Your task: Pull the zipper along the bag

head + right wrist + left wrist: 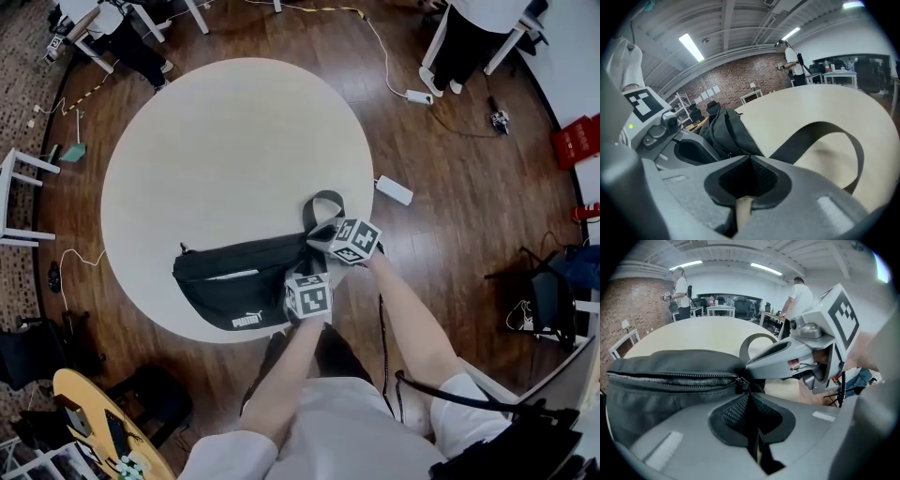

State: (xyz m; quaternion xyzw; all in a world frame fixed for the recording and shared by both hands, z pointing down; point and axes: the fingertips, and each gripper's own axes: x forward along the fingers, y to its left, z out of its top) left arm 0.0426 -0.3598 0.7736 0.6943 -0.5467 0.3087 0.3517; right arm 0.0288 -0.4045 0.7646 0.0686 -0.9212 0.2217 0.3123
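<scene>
A black waist bag (234, 281) lies near the front edge of the round pale table (234, 141), and its strap (323, 202) loops off at the right end. In the left gripper view the zipper (670, 377) runs along the bag's top to the zipper pull (740, 380). My left gripper (749, 392) is shut, with that pull at its tips. My right gripper (750, 157) is shut on the bag's right end, where the strap (825, 136) leaves it. In the head view the two grippers sit close together, left (292, 278) in front and right (321, 239) behind.
The bag lies close to the table's near rim, with bare tabletop behind and to the left of it. A white power strip (394, 190) and cables lie on the wooden floor at the right. Chairs, desks and standing people are further off.
</scene>
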